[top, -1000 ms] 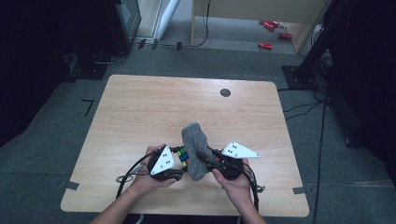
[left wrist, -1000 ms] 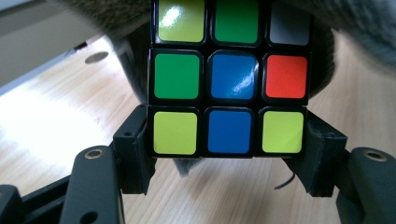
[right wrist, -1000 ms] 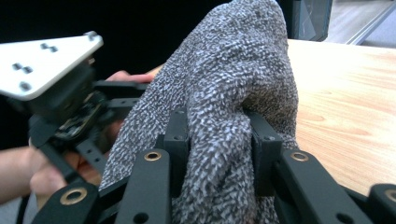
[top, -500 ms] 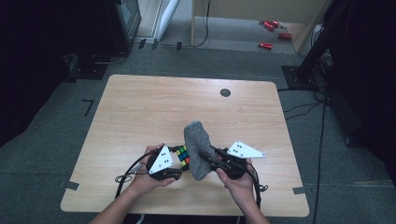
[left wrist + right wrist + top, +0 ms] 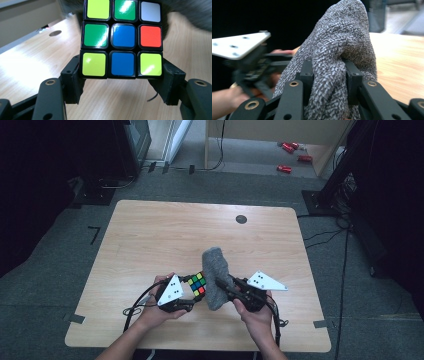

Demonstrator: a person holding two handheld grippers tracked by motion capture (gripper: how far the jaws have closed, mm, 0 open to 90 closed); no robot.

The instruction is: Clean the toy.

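1. High view: left gripper (image 5: 192, 292) holds a puzzle cube (image 5: 198, 284) just above the table (image 5: 150, 240), near the front edge. Right gripper (image 5: 231, 290) holds a grey cloth (image 5: 216, 275), which stands upright and touches the cube's right side. Looks like wiping the cube with the cloth; cloth is on the cube, so the wiping seems in hand, with the other faces probably left. No text readable; red things on the floor beyond the table are too small to identify.
2. Left gripper view: jaws pinch the cube (image 5: 122, 37) by its bottom row, one pad on each side. Facing side shows yellow, green, white, blue and red stickers, no logo or print. Grey cloth (image 5: 195, 15) at the top right behind the cube.
3. Right gripper view: jaws squeezed on a bunched fold of cloth (image 5: 337, 57), fabric bulging above them. Left gripper's grey plate (image 5: 237, 46) beyond. No label on the cloth.
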